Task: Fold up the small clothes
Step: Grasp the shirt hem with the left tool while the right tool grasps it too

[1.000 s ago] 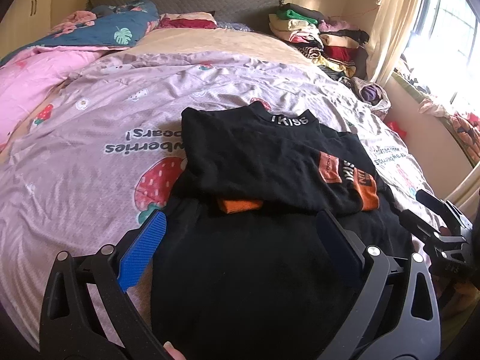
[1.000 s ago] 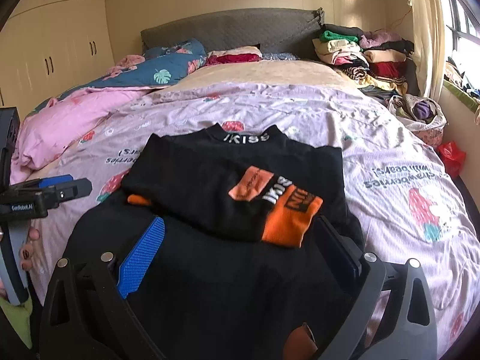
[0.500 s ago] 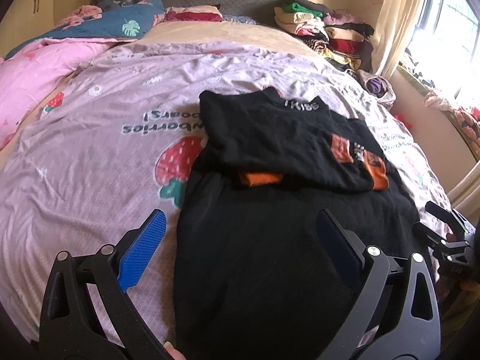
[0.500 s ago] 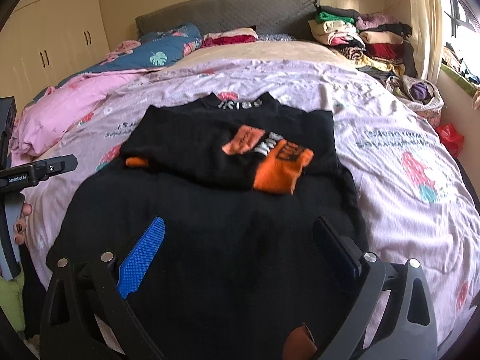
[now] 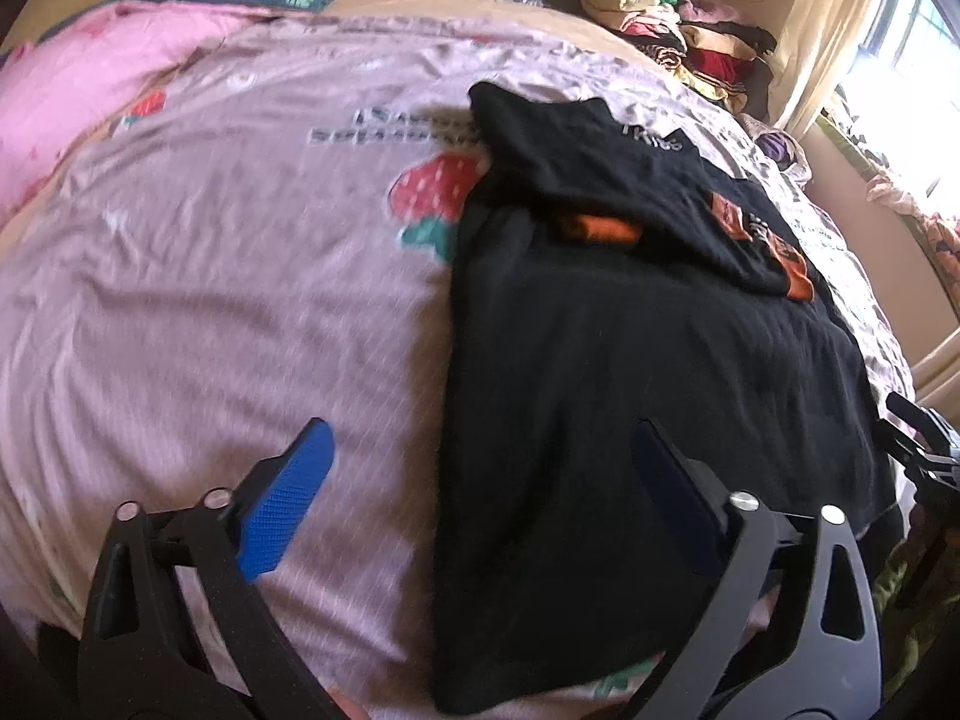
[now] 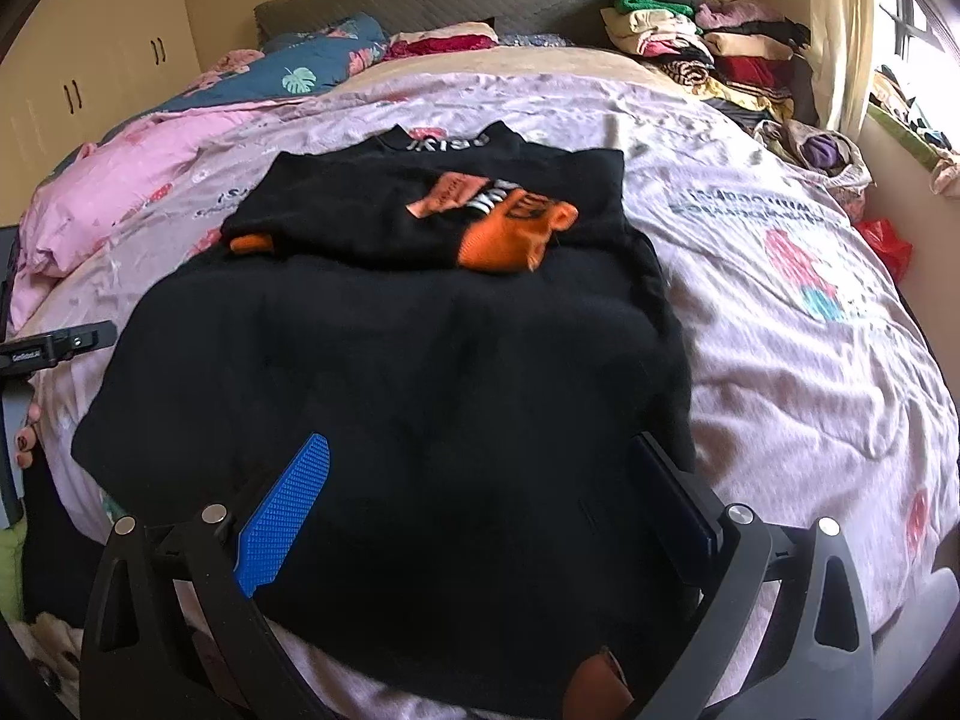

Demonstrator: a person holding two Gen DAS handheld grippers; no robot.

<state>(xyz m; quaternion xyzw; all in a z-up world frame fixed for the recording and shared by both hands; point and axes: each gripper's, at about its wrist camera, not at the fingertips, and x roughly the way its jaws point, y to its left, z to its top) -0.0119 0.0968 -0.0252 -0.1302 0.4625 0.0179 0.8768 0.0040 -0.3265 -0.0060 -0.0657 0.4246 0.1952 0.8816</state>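
A black top with orange cuffs [image 5: 630,312] [image 6: 420,372] lies on the bed, its sleeves folded across the chest and its lower body spread toward me. My left gripper [image 5: 480,468] is open and empty, hovering near the garment's lower left edge, straddling cloth and sheet. My right gripper [image 6: 480,480] is open and empty above the garment's lower right part. Each gripper shows at the edge of the other's view, the right one [image 5: 924,444] and the left one [image 6: 54,348].
The bed has a lilac strawberry-print sheet [image 5: 210,300] [image 6: 810,330]. A pink quilt [image 6: 120,180] and blue pillows [image 6: 312,72] lie at the far left. A pile of folded clothes [image 6: 708,48] sits at the far right by the curtain. A red bag [image 6: 888,240] lies beside the bed.
Both grippers have drawn back toward the garment's bottom hem. The left one has also shifted left, over the sheet. Both stayed open; the garment has not moved.
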